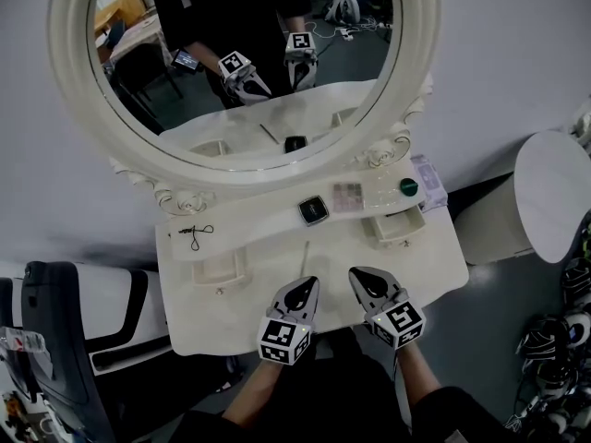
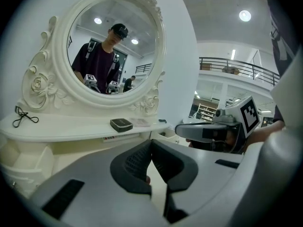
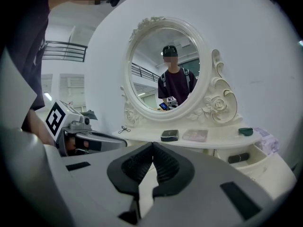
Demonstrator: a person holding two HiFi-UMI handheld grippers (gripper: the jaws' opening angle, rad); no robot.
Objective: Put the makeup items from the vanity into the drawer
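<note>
Head view looks steeply down; both gripper views face the shared vanity (image 3: pixel 222 137).

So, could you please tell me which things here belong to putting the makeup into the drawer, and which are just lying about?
For the job:
- black compact
- pink palette
- green round item
- thin stick, probably a pencil or brush
- left drawer and right drawer, both open

Lying about:
- black cord
- lilac box, contents unclear

Cream vanity (image 1: pixel 434 266); black compact (image 1: pixel 313 211); pink palette (image 1: pixel 348 196); green lid (image 1: pixel 408 187).
</note>
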